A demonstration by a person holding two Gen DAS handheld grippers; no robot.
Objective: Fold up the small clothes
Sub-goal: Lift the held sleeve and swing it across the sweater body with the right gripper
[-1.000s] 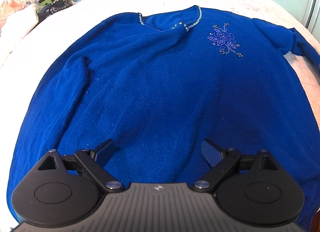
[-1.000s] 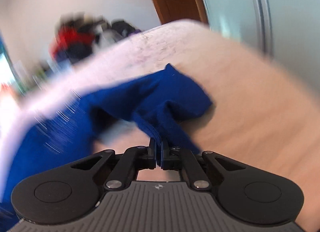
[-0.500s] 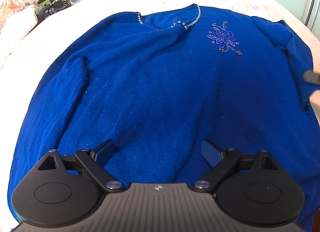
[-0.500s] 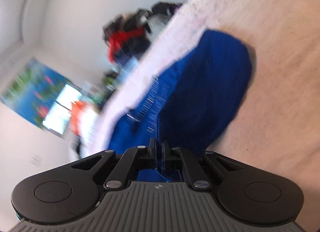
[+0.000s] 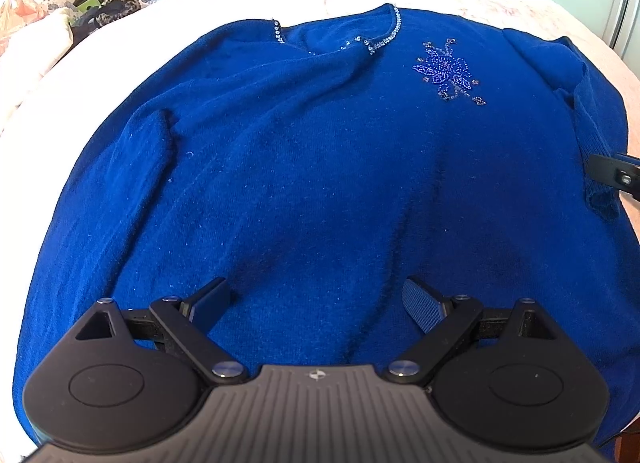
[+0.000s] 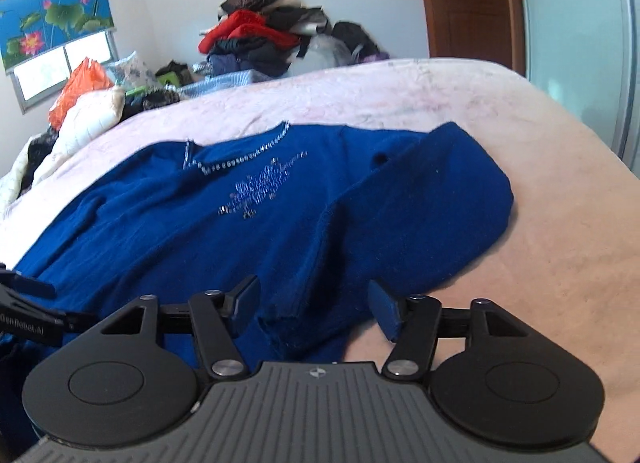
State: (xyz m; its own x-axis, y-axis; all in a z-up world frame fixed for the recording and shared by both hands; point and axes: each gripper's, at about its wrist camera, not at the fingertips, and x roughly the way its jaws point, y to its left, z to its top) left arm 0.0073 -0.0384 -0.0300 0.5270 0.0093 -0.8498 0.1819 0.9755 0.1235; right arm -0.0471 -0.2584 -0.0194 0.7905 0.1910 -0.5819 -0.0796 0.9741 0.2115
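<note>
A blue sweater (image 5: 312, 167) with a beaded neckline and a beaded flower lies spread face up on the bed. My left gripper (image 5: 316, 299) is open and empty over its lower middle. The sweater's right sleeve (image 6: 404, 215) is folded in over the body, its cuff lying between my right fingers. My right gripper (image 6: 314, 303) is open above that cuff and holds nothing. The right gripper also shows at the right edge of the left wrist view (image 5: 616, 177). The left gripper shows at the left edge of the right wrist view (image 6: 28, 303).
The pale pink bed cover (image 6: 540, 223) runs around the sweater. A pile of clothes (image 6: 272, 39) sits beyond the far edge of the bed. Bags and bedding (image 6: 84, 103) lie at the far left. A wooden door (image 6: 468, 3) and a glass panel stand at the right.
My right gripper carried the right sleeve inward over the sweater's body, then opened and let it go. My left gripper stayed open and hardly moved.
</note>
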